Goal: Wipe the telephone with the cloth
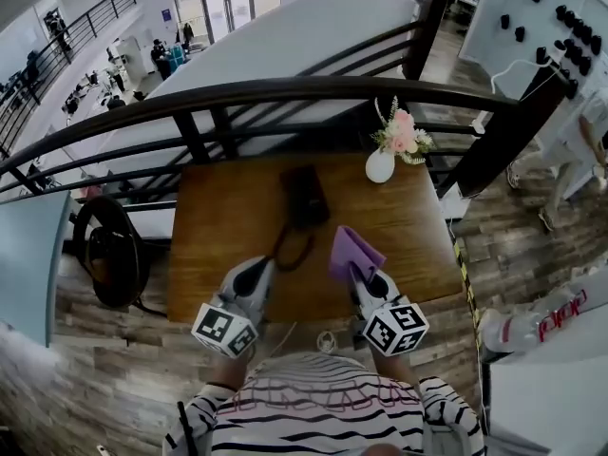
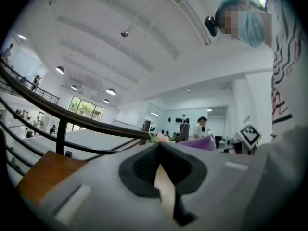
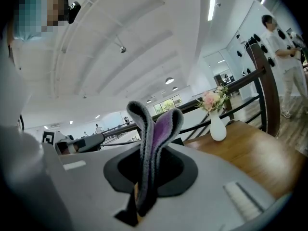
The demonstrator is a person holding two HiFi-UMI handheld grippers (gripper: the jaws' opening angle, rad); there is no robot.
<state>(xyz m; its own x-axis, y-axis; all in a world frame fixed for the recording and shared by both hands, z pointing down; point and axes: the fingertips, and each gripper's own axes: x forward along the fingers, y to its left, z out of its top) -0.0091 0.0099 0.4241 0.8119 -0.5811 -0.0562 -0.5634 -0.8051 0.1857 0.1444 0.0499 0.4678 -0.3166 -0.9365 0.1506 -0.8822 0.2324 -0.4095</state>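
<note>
A black telephone (image 1: pixel 303 196) lies on the wooden table (image 1: pixel 218 217), its coiled cord (image 1: pixel 290 247) trailing toward me. My right gripper (image 1: pixel 358 272) is shut on a purple cloth (image 1: pixel 353 251), held just above the table's near edge, right of the cord. In the right gripper view the cloth (image 3: pixel 155 134) stands up folded from between the jaws. My left gripper (image 1: pixel 263 266) hovers at the near edge, left of the cord, shut with nothing in it. In the left gripper view its jaws meet at the tip of the gripper (image 2: pixel 159 146), and the telephone is hidden.
A white vase of pink flowers (image 1: pixel 382 162) stands at the table's far right corner; the same vase (image 3: pixel 217 127) shows in the right gripper view. A dark curved railing (image 1: pixel 285 91) runs behind the table. A black round object (image 1: pixel 106 250) sits on the floor at left.
</note>
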